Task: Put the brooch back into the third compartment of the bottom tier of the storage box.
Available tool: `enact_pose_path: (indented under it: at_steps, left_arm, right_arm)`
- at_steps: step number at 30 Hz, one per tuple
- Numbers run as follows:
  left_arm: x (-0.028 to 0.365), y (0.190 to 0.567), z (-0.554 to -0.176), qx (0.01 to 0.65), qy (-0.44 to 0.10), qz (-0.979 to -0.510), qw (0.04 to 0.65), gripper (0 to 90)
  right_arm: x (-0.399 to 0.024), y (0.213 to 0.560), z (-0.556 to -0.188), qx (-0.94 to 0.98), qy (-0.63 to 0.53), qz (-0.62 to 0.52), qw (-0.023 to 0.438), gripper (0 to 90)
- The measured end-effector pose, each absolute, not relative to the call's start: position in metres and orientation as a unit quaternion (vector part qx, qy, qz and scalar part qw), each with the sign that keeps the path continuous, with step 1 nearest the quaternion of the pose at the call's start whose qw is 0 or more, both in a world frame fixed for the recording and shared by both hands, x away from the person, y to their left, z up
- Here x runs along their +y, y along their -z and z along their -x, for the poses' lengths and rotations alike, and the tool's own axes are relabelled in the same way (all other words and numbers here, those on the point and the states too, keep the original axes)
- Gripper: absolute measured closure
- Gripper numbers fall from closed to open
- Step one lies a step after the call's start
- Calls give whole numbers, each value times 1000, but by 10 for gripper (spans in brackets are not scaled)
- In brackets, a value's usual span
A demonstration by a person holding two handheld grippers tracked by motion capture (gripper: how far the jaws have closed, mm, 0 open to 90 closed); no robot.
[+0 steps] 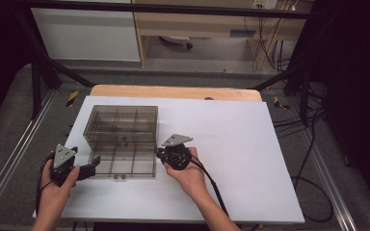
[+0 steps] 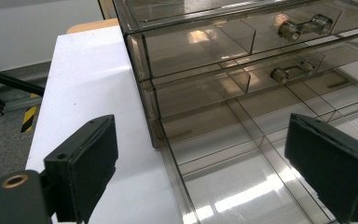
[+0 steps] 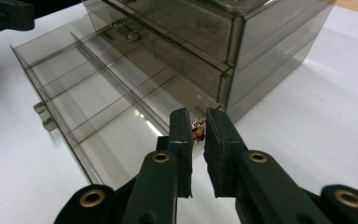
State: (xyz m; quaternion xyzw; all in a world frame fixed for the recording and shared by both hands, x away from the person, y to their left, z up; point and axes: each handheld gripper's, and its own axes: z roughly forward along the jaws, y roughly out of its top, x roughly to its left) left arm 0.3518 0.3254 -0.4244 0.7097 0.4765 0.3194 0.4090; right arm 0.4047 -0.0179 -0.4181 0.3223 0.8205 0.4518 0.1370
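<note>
Hand-held gripper [image 3: 196, 140] (pinching trinket [image 3: 198, 130]) over drawer [image 3: 116, 107]

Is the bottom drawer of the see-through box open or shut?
Open: the bottom drawer sticks out of the box onto the white table.

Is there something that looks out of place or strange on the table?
Nothing looks damaged or spilled. The bottom drawer of the smoky plastic cabinet is pulled out, and the right tongs pinch a small shiny item above it.
</note>
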Motion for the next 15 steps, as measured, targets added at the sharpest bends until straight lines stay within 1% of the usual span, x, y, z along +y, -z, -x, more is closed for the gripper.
enact_pose_path:
  at_steps: [15]
  left_arm:
    - [326, 424, -352, 477, -319, -709, 409, 97]
  right_arm:
    - [-6, 419, -396, 824, -457, -310, 132, 811]
